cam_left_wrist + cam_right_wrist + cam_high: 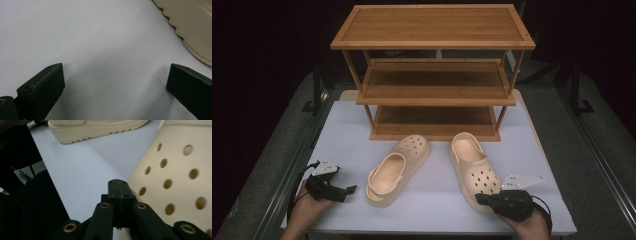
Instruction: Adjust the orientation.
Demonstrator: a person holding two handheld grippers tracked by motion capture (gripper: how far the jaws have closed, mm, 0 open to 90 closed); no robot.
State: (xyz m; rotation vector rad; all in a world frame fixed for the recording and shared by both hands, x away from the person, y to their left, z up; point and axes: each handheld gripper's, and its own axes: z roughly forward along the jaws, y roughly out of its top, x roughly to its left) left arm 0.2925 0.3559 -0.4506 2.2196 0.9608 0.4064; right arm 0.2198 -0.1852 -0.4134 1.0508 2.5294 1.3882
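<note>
Two cream clogs lie on the white table (432, 200) in front of a wooden shelf rack (432, 75). The left clog (394, 170) points its toe away toward the rack; its ridged sole edge (192, 27) fills the left gripper view's upper right corner. The right clog (474, 167) points its holed toe toward me. My left gripper (349, 190) rests near the table's front left, jaws wide apart over bare table (112, 75). My right gripper (479, 199) is shut with nothing in it, its tip beside the right clog's holed toe (175, 170); whether it touches, I cannot tell.
The three-tier rack stands at the back of the table with bare shelves. The table's front edge runs just below both hands. Dark floor and black stands (579, 95) flank the table on both sides.
</note>
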